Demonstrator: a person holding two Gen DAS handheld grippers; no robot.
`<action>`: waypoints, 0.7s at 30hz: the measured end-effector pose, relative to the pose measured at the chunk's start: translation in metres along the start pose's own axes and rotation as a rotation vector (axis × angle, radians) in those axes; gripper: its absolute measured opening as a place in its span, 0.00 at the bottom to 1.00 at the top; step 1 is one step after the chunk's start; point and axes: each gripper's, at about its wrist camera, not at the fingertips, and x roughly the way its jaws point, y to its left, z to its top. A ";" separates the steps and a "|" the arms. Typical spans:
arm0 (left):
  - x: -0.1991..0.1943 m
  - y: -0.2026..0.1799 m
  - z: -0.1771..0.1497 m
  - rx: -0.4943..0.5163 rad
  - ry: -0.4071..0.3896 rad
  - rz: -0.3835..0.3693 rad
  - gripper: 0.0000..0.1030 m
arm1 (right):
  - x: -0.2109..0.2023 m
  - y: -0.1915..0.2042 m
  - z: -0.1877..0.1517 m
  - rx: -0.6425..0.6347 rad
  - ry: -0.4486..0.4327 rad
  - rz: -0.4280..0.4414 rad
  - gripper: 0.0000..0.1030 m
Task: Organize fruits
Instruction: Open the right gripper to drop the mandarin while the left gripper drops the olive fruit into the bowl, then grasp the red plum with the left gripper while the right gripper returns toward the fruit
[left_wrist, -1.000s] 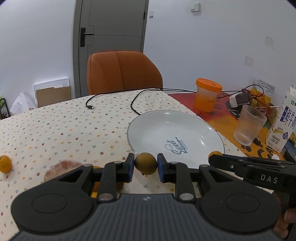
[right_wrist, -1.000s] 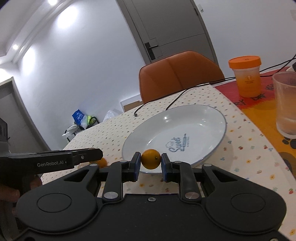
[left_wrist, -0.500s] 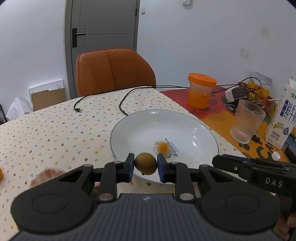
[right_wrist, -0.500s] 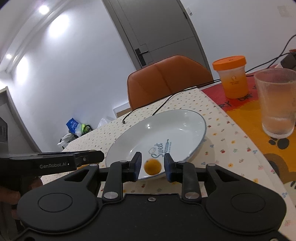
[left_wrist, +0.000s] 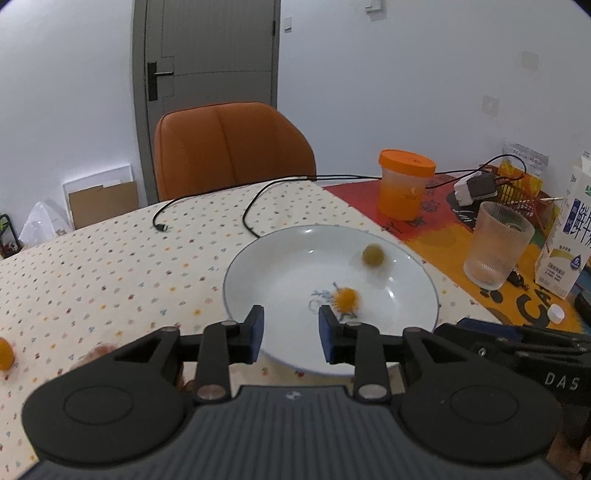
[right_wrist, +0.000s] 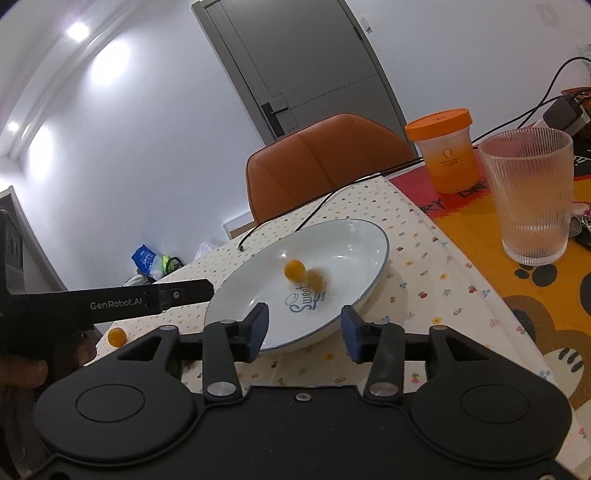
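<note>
A white plate (left_wrist: 266, 266) (right_wrist: 365, 240) lies on the dotted tablecloth. Inside it are a small orange fruit (left_wrist: 346, 298) (right_wrist: 293, 268) and a brownish-green fruit (left_wrist: 373, 254) (right_wrist: 315, 279), both blurred. My left gripper (left_wrist: 290, 332) is open and empty at the plate's near rim. My right gripper (right_wrist: 304, 328) is open and empty at the plate's near edge; its body shows in the left wrist view (left_wrist: 524, 350). Another orange fruit (left_wrist: 5, 354) (right_wrist: 116, 336) lies on the cloth at the left.
A ribbed glass (left_wrist: 496, 245) (right_wrist: 532, 195), an orange-lidded jar (left_wrist: 404, 188) (right_wrist: 443, 151) and a milk carton (left_wrist: 569, 229) stand right of the plate. A black cable (left_wrist: 207, 206) runs behind it. An orange chair (left_wrist: 229, 147) stands at the table's far side.
Both grippers have opened and let go of their fruits. The orange fruit and the brownish-green fruit now lie in the plate, rolling. Both grippers have pulled back slightly.
</note>
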 end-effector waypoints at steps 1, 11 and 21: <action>-0.001 0.002 -0.002 -0.003 0.005 0.006 0.39 | 0.000 0.001 0.000 0.001 0.001 0.001 0.45; -0.015 0.029 -0.013 -0.049 0.007 0.093 0.76 | 0.002 0.015 -0.004 -0.014 -0.004 -0.030 0.79; -0.033 0.060 -0.025 -0.094 0.001 0.148 0.80 | 0.006 0.032 -0.007 -0.023 0.000 -0.006 0.95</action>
